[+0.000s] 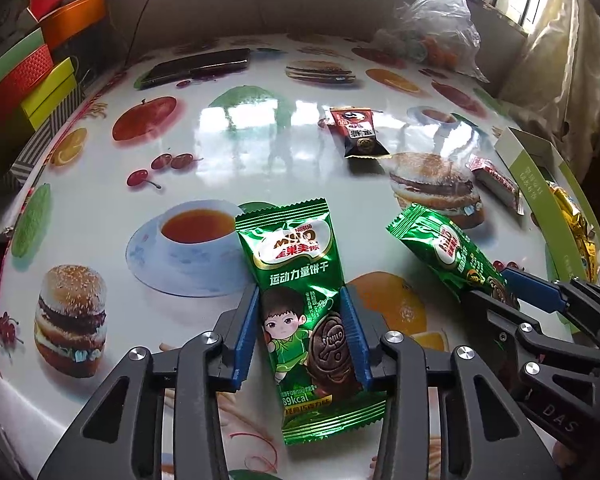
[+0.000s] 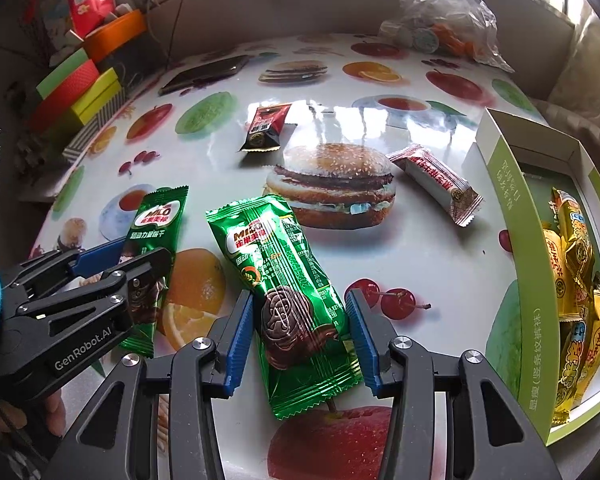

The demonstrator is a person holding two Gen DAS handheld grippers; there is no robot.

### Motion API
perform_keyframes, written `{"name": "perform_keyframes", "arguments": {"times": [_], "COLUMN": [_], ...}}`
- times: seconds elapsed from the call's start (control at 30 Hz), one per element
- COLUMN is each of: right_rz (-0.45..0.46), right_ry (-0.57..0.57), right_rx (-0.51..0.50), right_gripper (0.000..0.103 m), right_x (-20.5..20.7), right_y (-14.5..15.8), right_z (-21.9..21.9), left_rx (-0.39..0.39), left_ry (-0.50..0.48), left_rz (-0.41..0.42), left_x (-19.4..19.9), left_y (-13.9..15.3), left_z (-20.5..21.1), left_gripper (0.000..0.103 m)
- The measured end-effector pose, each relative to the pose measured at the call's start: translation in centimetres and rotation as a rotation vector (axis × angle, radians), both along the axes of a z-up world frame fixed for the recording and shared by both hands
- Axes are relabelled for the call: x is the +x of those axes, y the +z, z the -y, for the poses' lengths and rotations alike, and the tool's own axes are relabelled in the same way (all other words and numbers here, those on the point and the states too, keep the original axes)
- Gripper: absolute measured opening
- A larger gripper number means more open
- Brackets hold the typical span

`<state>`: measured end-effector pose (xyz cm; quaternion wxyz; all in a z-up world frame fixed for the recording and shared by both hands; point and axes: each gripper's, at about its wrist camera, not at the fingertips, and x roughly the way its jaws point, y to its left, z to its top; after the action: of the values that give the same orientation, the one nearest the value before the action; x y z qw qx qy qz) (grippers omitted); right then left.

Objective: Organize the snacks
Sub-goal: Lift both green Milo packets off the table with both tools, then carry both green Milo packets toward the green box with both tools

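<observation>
On a glossy, food-printed surface (image 2: 440, 264), I work two hand-held grippers at once. My left hand-held gripper (image 1: 300, 332) is clamped across the lower half of a green Milo pack (image 1: 300, 300), its blue pads pressed on both long edges over the biscuit picture; the pack's near end lies on the surface. My right hand-held gripper (image 2: 300, 336) straddles a second Milo pack (image 2: 284, 292), its jaws beside the crinkled edges; whether they are actually gripping it, I cannot tell.

Both packs look light and thin, with slick foil that creases easily and a brittle biscuit inside, so I judge the safest hold to be across the width at mid-body, squeezing gently.

Farther off lie a dark red pack (image 2: 266, 128) and a white pack (image 2: 436, 182), well apart. At the right, an open box (image 2: 508, 184) already holds gold packs (image 2: 576, 280). A phone (image 1: 198, 68) and a clear bag (image 1: 432, 28) sit at the far edge.
</observation>
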<state>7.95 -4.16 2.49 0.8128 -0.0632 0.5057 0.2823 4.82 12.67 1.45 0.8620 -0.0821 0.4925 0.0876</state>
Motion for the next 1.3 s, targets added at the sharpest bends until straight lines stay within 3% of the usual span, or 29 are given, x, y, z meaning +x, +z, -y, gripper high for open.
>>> {"name": "perform_keyframes", "arguments": {"times": [0.8, 1.3], "right_rz": [0.070, 0.114], "right_ry": [-0.065, -0.164], "right_rx": [0.007, 0.034], "right_gripper": [0.045, 0.045], "right_x": [-0.4, 0.0], "right_y": [2.6, 5.0], "right_z": [0.9, 4.0], "left_rx": [0.016, 0.016], "left_ry": [-0.047, -0.126], "left_rz": [0.079, 0.131], "left_x": [-0.2, 1.0], "left_y": [3.2, 5.6], "left_z": [1.0, 3.2], "left_gripper": [0.041, 0.041]}}
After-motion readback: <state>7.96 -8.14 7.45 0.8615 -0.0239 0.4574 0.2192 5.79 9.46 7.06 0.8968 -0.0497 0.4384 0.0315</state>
